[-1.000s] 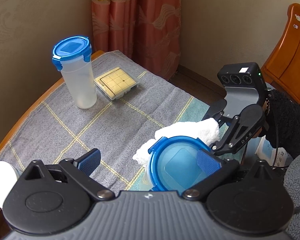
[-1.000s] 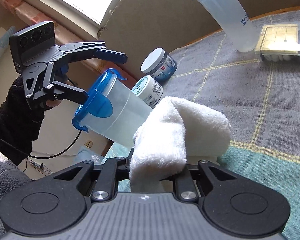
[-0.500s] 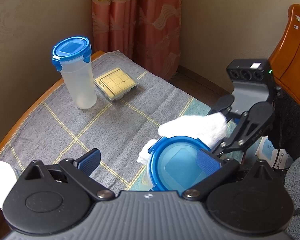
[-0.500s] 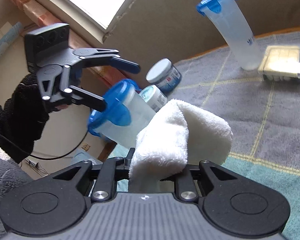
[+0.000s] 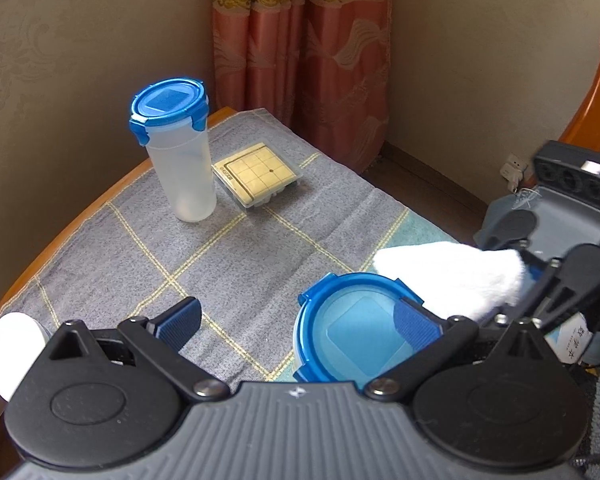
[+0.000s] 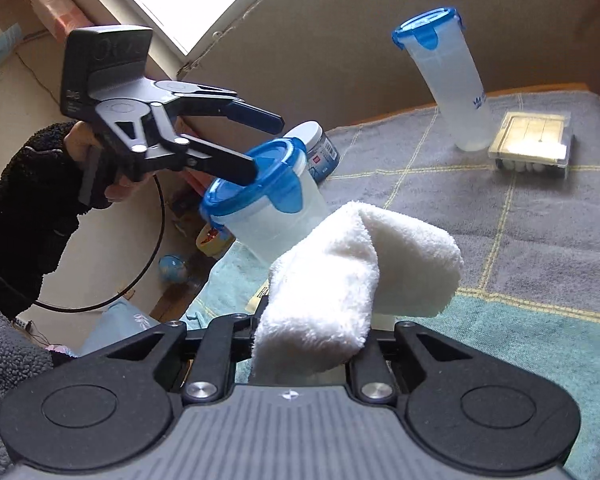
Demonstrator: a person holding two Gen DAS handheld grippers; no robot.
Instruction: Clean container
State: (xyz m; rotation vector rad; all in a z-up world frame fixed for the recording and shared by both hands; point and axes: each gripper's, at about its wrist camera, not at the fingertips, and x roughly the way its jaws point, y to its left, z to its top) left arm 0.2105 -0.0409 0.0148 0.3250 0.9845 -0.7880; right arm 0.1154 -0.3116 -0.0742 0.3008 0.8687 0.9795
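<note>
Left gripper (image 5: 296, 316) is standing wide open, its jaws spread well apart: one blue-padded finger (image 5: 414, 315) is resting on the blue lid of the short container (image 5: 358, 344), the other is hanging free above the tablecloth (image 5: 240, 264), so nothing is being clamped between them. In the right wrist view the same gripper (image 6: 266, 142) is showing one finger lying across the lid top and the other raised clear above it, with a hand (image 6: 88, 160) in a dark fuzzy sleeve holding its handle. The container (image 6: 268, 200), translucent with a blue snap-on lid that is on, is tilting with the lid toward the left gripper; its base is hidden behind the cloth, so support from below cannot be told. Right gripper (image 6: 304, 354) is clamping a white fluffy cloth (image 6: 360, 276) between closed fingers; the cloth is bulging forward over the fingertips and is overlapping the lower side wall of the container in this view, while actual contact cannot be confirmed. From the left wrist view the cloth (image 5: 452, 276) is sitting just beside the lid rim, with the right gripper (image 5: 540, 280) behind it. Further back on the grey checked tablecloth a tall lidded container (image 5: 178, 152) is standing upright, with a flat clear box (image 5: 258, 176) holding a yellow grid card just beside it. A white-capped jar (image 6: 316, 148) is lying behind the short container
</note>
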